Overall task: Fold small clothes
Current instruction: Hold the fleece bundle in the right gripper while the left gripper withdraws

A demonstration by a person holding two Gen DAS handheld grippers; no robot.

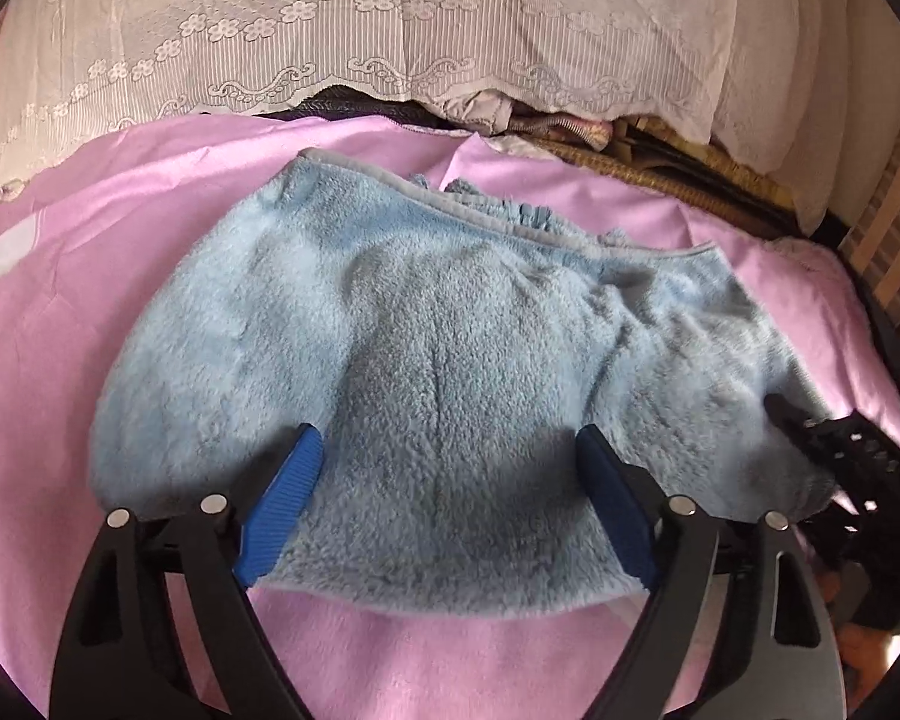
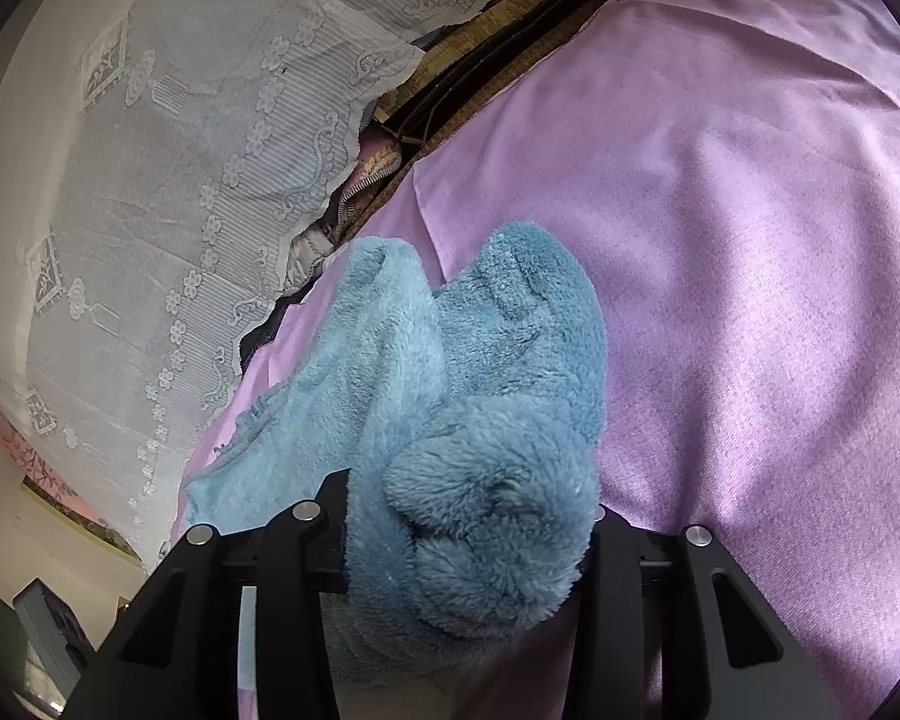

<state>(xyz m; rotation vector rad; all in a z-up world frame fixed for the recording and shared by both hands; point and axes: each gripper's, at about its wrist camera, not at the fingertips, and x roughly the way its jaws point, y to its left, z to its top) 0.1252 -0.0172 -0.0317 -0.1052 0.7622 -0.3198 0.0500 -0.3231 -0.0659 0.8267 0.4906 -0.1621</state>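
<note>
Pink sheet (image 1: 120,330) covers the whole work surface, wrinkled, satin-like; in the right wrist view it fills the right half (image 2: 750,300).

White lace cloth (image 1: 330,30) with flower trim hangs along the sheet's far edge; in the right wrist view it's on the left (image 2: 150,210). Under its hem, a gap shows a woven mat (image 1: 660,180) and some bunched fabric, details too small to tell.

Blue fleece garment (image 1: 438,330) lies spread on the sheet, about centre, nearer the sheet's near edge than the far one. Grey-trimmed hem runs along its far side, a centre seam runs down toward the camera. Its right end is bunched and lifted; in the right wrist view that end is a thick fluffy wad (image 2: 486,510) right in front of the lens, the rest trailing off to the left on the sheet.

Left gripper (image 1: 447,450) sits low over the garment's near edge, jaws wide apart, blue pads (image 1: 288,498) resting on the fleece on either side of the centre seam, nothing pinched between them.

Right gripper (image 2: 468,534) is clamped on the bunched end of the garment; fleece fills the gap between its black fingers and hides the tips. From the left wrist view it shows as a black lattice finger (image 1: 840,444) at the garment's right end, near the sheet's right edge.
</note>
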